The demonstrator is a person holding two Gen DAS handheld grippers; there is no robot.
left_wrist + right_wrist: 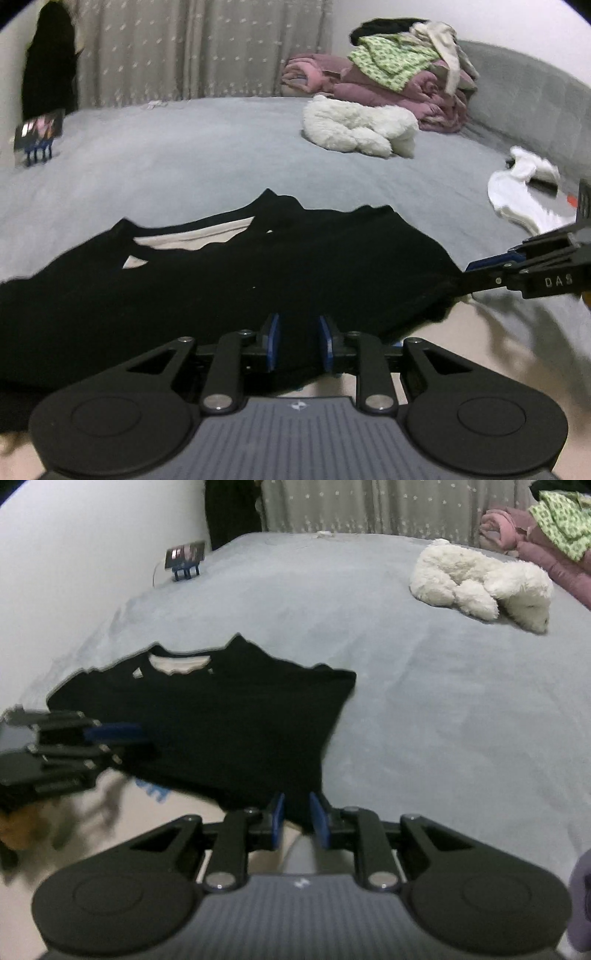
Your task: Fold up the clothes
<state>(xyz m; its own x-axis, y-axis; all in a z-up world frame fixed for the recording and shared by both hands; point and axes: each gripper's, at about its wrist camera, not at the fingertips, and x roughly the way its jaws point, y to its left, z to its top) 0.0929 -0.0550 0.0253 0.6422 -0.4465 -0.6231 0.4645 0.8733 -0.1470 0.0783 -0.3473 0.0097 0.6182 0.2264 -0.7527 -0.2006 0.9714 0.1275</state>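
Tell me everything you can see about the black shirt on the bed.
The black shirt is a soft, plain knit top lying mostly flat on the grey bedspread, neckline away from the cameras, its pale inner collar showing. The near hem hangs over the bed's edge. The right tool pinches the hem's right corner; the left tool sits at the hem with fabric between its fingers, grip unclear.

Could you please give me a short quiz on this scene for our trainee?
1. True or false: the black T-shirt is spread on the grey bed.
2. What lies further back on the bed? A) a white plush toy B) a laptop C) a red ball
3. Which tongs pinch the shirt's near corner?

Key: 1 true; 2 A; 3 the right tongs.
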